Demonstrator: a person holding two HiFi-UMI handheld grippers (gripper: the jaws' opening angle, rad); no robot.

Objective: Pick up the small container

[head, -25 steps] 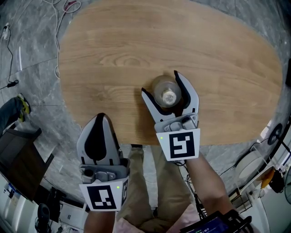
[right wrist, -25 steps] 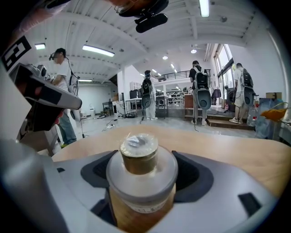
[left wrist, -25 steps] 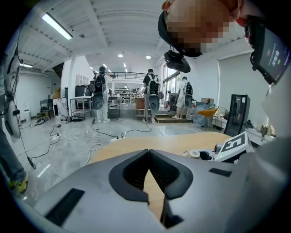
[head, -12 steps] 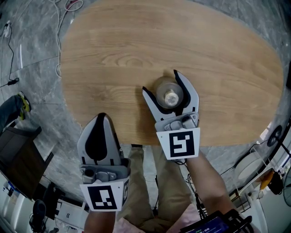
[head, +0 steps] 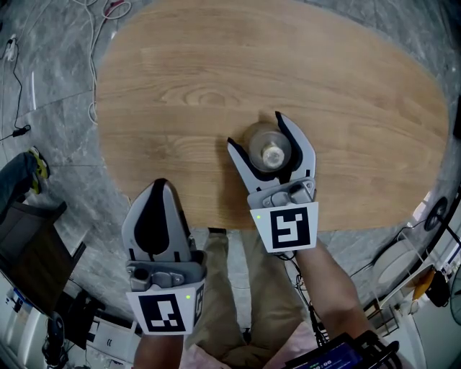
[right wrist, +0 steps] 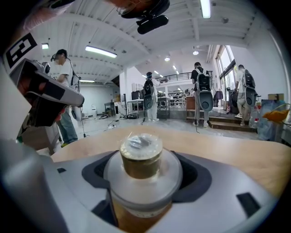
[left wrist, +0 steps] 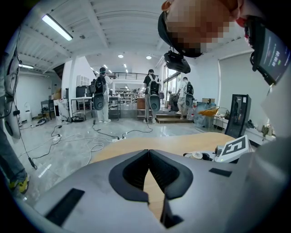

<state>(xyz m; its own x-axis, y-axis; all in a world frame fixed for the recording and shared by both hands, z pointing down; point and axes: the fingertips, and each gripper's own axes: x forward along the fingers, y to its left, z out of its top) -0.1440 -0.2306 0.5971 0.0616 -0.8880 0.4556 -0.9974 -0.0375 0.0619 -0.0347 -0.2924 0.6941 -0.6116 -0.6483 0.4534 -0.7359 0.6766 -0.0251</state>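
Observation:
The small container (head: pixel 268 148), a clear jar with amber contents and a foil-wrapped gold cap, stands on the oval wooden table (head: pixel 216 72) near its front edge. My right gripper (head: pixel 255 130) has its jaws on either side of the jar and is shut on it. In the right gripper view the container (right wrist: pixel 141 168) fills the space between the jaws of that gripper (right wrist: pixel 145 159). My left gripper (head: pixel 160 186) hovers off the table's front left edge, shut and holding nothing. The left gripper view shows this gripper (left wrist: pixel 148 152) with its jaw tips touching.
Grey marble floor surrounds the table, with loose cables (head: pixel 94 21) at the far left. A dark piece of furniture (head: pixel 29 245) stands low at the left. Several people with backpacks (right wrist: pixel 200 91) stand far off in the hall.
The right gripper's jaws have drawn in slightly around the container, and the jar has shifted a touch to the right. The left gripper has stayed put.

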